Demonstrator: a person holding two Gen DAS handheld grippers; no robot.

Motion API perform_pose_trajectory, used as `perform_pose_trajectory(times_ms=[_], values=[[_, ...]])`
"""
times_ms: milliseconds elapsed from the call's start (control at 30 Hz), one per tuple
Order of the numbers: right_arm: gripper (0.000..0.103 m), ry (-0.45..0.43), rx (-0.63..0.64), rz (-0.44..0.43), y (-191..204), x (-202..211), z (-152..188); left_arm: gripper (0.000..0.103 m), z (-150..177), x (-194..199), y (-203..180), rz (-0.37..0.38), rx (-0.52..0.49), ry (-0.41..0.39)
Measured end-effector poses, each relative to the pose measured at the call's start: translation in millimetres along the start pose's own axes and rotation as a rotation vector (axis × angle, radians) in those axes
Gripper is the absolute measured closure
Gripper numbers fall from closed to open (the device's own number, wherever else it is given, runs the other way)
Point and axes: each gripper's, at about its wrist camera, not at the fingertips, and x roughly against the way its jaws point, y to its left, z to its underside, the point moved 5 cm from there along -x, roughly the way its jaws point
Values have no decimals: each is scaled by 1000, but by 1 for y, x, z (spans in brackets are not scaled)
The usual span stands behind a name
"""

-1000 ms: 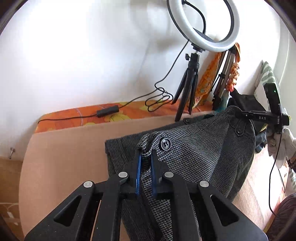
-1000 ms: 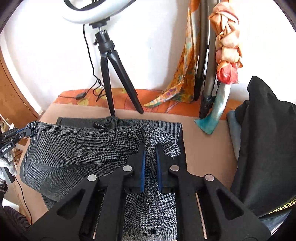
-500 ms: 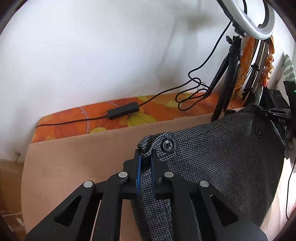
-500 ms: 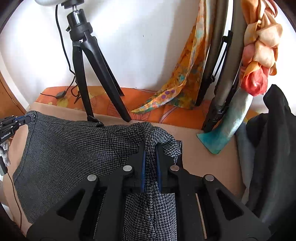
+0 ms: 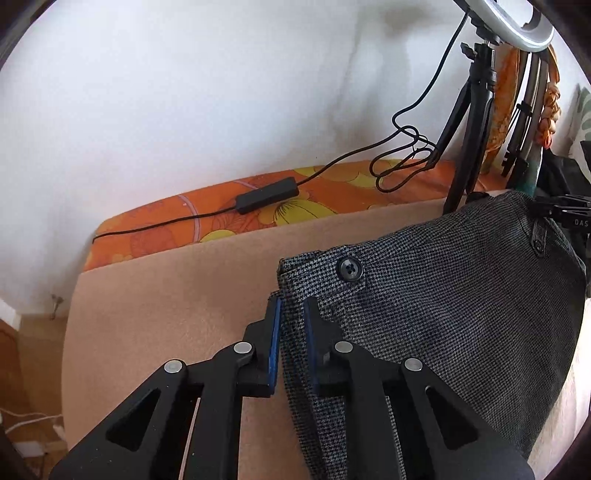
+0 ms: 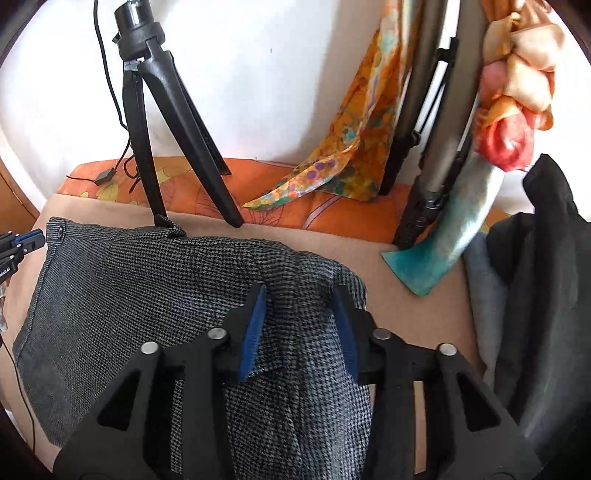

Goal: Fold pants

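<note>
The pants [image 5: 443, 314], grey houndstooth, lie spread on a tan tabletop [image 5: 166, 295], waistband toward the wall. A black button [image 5: 349, 268] sits near the waistband corner in the left wrist view.

Left tongs [image 5: 291, 332]: the jaws stand slightly parted, with a strip of the pants' edge running between the blue pads [image 5: 274, 343]. A narrow gap shows on each side of the cloth, so the tongs are not clamped on it. The fabric below the button lies flat.

Right tongs [image 6: 299, 325]: the jaws stand wide apart. The pants' other corner lies loosely between them, bunched and resting on the tabletop [image 6: 388, 288], touched by neither pad as far as can be seen. The left tongs [image 6: 22, 240] appear at the far left edge of this view, just beside the waistband corner.

Surroundings: a black tripod [image 6: 166, 122] stands behind the pants, its feet on the tabletop at the edge of an orange flowered cloth [image 5: 258, 206]. A ring light [image 5: 517, 26] tops it, and its cable [image 5: 406, 155] runs across the orange cloth to an inline switch [image 5: 266, 195]. A patterned scarf [image 6: 343, 147] hangs against the wall. A dark garment [image 6: 546, 295] lies piled at the right edge.
</note>
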Motion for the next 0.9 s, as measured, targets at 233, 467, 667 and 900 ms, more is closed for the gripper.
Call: perform_pose_trajectory(times_ms=[233, 467, 667, 900], values=[[32, -29, -189, -48, -23, 57, 43, 70, 22, 60, -6, 88, 30, -48], [26, 14, -367, -143, -29, 75, 102, 48, 84, 91, -33, 197, 39, 34], [26, 57, -467, -199, -24, 63, 127, 48, 121, 67, -31, 193, 150, 145], [21, 35, -422, -121, -14, 56, 120, 92, 124, 73, -33, 270, 207, 107]])
